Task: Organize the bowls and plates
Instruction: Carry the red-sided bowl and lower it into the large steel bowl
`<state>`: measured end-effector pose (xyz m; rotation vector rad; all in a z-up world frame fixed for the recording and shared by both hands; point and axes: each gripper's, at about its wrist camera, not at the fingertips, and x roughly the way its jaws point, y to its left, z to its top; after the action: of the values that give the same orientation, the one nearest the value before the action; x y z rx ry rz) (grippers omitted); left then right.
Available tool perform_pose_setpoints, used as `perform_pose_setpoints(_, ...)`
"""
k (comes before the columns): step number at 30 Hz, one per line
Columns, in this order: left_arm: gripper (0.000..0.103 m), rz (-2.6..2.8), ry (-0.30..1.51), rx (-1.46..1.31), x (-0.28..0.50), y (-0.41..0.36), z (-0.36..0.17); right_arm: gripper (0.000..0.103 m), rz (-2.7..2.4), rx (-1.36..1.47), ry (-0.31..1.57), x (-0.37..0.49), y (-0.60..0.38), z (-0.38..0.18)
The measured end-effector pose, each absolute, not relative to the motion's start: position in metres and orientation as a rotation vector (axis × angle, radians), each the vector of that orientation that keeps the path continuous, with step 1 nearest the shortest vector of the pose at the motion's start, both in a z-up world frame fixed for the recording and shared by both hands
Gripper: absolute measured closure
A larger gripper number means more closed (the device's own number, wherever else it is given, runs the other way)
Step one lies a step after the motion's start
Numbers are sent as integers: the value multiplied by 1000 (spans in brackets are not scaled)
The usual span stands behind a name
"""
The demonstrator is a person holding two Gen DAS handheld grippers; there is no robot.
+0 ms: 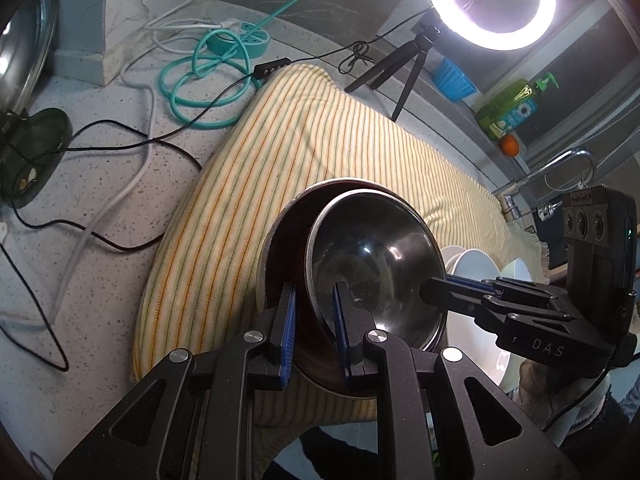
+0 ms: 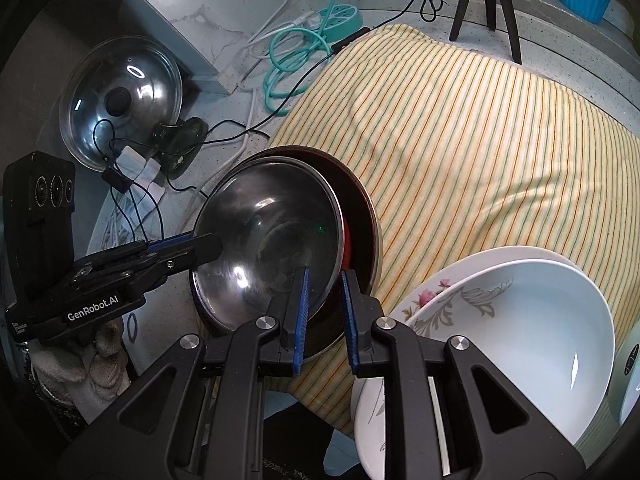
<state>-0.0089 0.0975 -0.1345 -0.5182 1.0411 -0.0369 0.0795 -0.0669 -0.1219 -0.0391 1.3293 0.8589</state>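
A shiny steel bowl [image 1: 376, 264] sits tilted inside a larger dark, steel-rimmed bowl [image 1: 284, 248] on a yellow striped towel [image 1: 312, 140]. My left gripper [image 1: 314, 328] straddles the steel bowl's near rim, with a small gap at the pads. My right gripper [image 2: 324, 312] straddles the opposite rim of the steel bowl [image 2: 272, 248] the same way; the dark bowl [image 2: 360, 220] lies behind it. White flowered bowls [image 2: 520, 320] are stacked at the right. Each gripper shows in the other's view.
Cables, a teal power strip [image 1: 240, 38] and a pot lid [image 2: 120, 96] lie on the speckled counter at left. A ring light on a tripod [image 1: 490, 0], a blue cup, a green soap bottle and a faucet [image 1: 560, 168] stand at the back right.
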Motion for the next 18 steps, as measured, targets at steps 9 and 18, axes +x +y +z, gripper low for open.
perform_pose_setpoints(9, 87, -24, 1043, -501, -5, 97, -134, 76, 867, -67, 1312, 79, -61, -121)
perform_pose_setpoints(18, 86, -30, 1054, -493, -4, 96, -135, 75, 873, -78, 1305, 78, -63, -120)
